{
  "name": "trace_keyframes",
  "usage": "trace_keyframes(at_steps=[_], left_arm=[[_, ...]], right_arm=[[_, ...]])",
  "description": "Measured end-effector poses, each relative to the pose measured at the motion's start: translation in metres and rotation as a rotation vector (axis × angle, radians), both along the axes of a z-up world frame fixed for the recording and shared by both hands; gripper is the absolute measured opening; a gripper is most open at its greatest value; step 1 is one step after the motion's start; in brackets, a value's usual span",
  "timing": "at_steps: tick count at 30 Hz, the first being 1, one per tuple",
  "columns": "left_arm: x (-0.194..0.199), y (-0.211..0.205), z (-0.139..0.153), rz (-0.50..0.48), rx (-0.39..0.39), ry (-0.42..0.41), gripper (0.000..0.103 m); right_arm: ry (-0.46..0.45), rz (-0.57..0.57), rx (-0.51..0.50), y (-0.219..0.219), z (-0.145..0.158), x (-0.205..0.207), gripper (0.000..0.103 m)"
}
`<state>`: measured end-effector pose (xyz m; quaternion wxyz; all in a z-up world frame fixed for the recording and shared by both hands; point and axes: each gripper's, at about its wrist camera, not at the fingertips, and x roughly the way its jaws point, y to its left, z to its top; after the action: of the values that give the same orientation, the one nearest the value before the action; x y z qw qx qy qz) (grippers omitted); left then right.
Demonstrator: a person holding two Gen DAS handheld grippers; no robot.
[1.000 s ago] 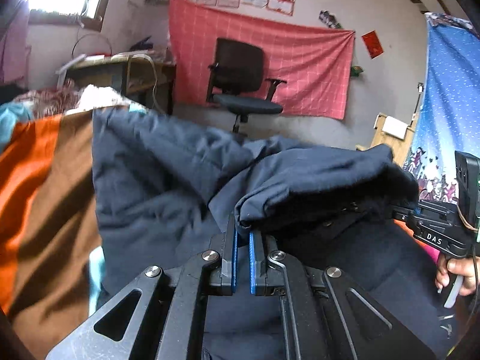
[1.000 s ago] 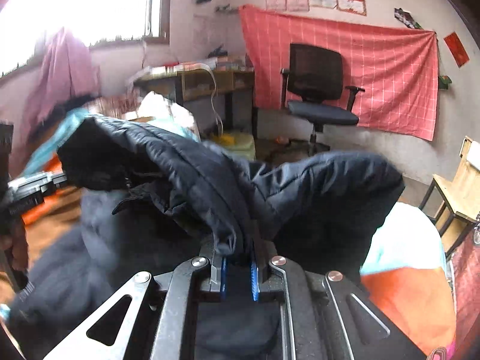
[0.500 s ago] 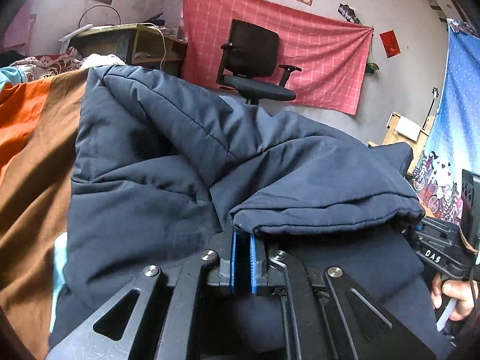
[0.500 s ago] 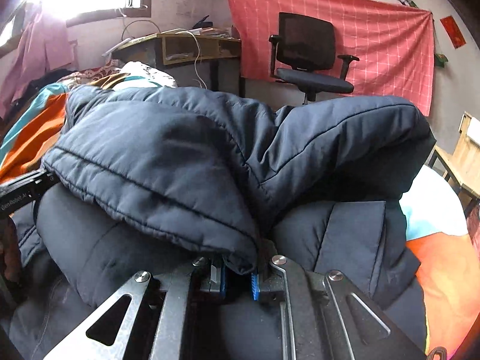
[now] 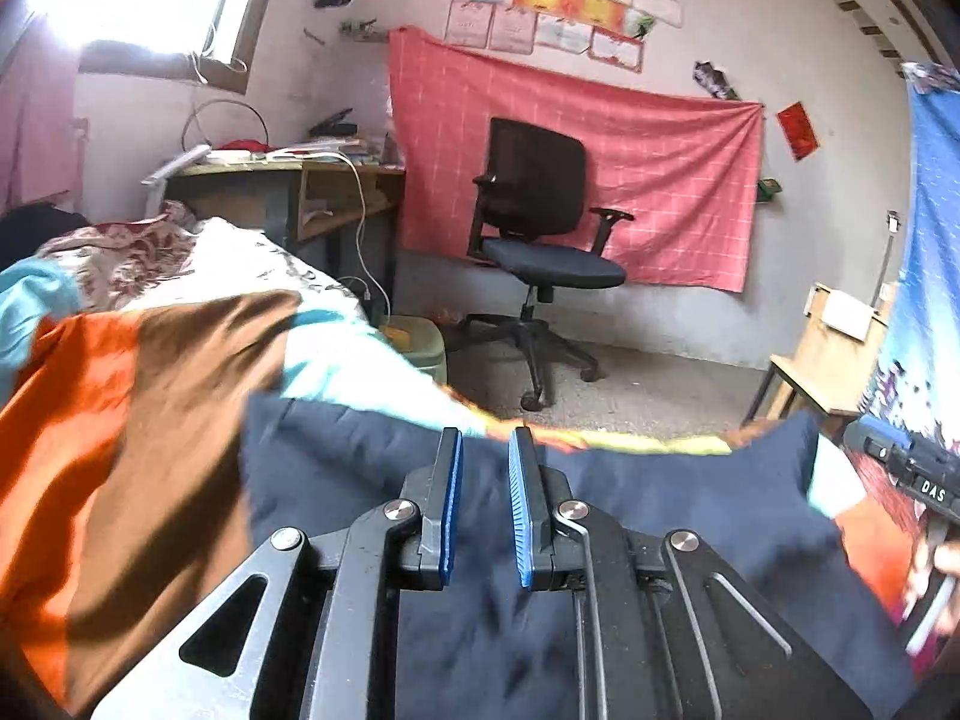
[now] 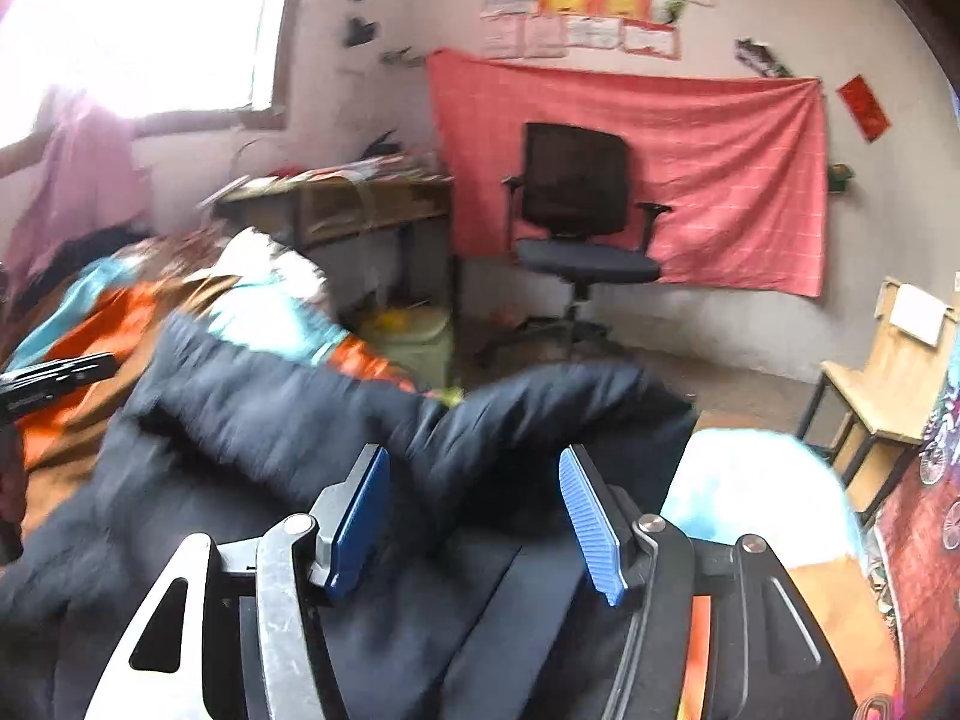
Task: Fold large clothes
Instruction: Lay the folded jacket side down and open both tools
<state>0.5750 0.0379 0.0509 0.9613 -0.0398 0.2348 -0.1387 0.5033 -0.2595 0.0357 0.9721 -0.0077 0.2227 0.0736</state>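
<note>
Left hand-held gripper (image 5: 485, 501) gapes empty, right hand-held gripper (image 6: 474, 516) spread wide, navy jacket (image 6: 288, 420) lying just beneath both on the bed (image 5: 150, 372).

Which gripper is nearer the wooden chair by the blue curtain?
Right. The right gripper, open over the navy jacket, sits on the wooden chair's side of the bed; the left gripper is further across.
</note>
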Motion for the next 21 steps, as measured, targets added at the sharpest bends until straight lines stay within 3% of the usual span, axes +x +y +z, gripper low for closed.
trace_keyframes(at_steps=[2,4,6,8,10,14,18,21], left_arm=[[0.032,-0.019,-0.008,-0.044,-0.027,0.06,0.012],[0.05,-0.034,-0.02,-0.1,-0.02,0.124,0.012],[0.056,-0.049,-0.035,-0.157,0.037,0.163,0.012],[0.05,-0.056,-0.05,-0.182,0.099,0.141,0.012],[0.044,-0.057,-0.066,-0.216,0.136,0.123,0.012],[0.041,-0.056,-0.087,-0.256,0.131,0.12,0.012],[0.049,-0.061,-0.104,-0.249,0.119,0.132,0.013],[0.051,-0.066,-0.102,-0.234,0.143,0.123,0.013]], right_arm=[[0.008,-0.022,0.065,0.0,0.011,0.038,0.057],[0.077,-0.013,0.151,0.002,0.009,0.08,0.057],[0.17,-0.021,0.218,0.006,-0.001,0.117,0.052],[0.221,-0.053,0.187,0.014,-0.013,0.139,0.052],[0.264,-0.064,0.127,0.019,-0.028,0.147,0.052],[0.296,-0.052,0.036,0.023,-0.063,0.138,0.05],[0.355,-0.041,0.177,0.001,-0.098,0.136,0.05],[0.386,-0.039,0.245,-0.007,-0.115,0.141,0.049]])
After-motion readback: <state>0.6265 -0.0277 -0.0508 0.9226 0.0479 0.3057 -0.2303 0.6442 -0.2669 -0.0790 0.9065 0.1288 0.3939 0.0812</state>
